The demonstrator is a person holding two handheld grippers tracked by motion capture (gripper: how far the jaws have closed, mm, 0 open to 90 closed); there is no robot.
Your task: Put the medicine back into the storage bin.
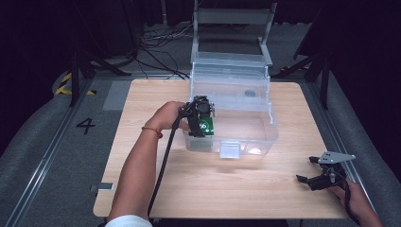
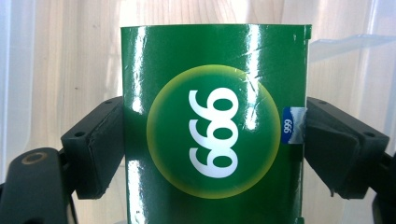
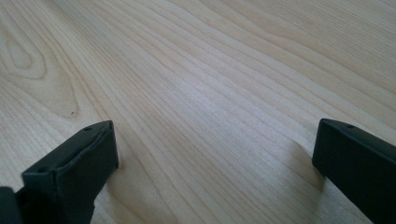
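My left gripper (image 1: 204, 124) is shut on a green box (image 1: 206, 126) with a yellow-ringed circle and white "999" on its face. In the left gripper view the green box (image 2: 215, 126) stands between the two black pads (image 2: 100, 149), which press on its sides, and a small blue label sits at its right edge. The box hangs just inside the left end of a clear plastic bin (image 1: 257, 139) on the wooden table (image 1: 156, 189). My right gripper (image 1: 313, 171) rests low at the table's front right corner, open, with bare wood between its jaws (image 3: 215, 154).
The bin's clear lid stands raised behind it, with a dark round thing (image 1: 249, 93) on its upper tray. A metal frame (image 1: 232, 21) stands beyond the table. Cables lie on the floor at the back, and a "4" marking (image 1: 86, 125) is on the floor left.
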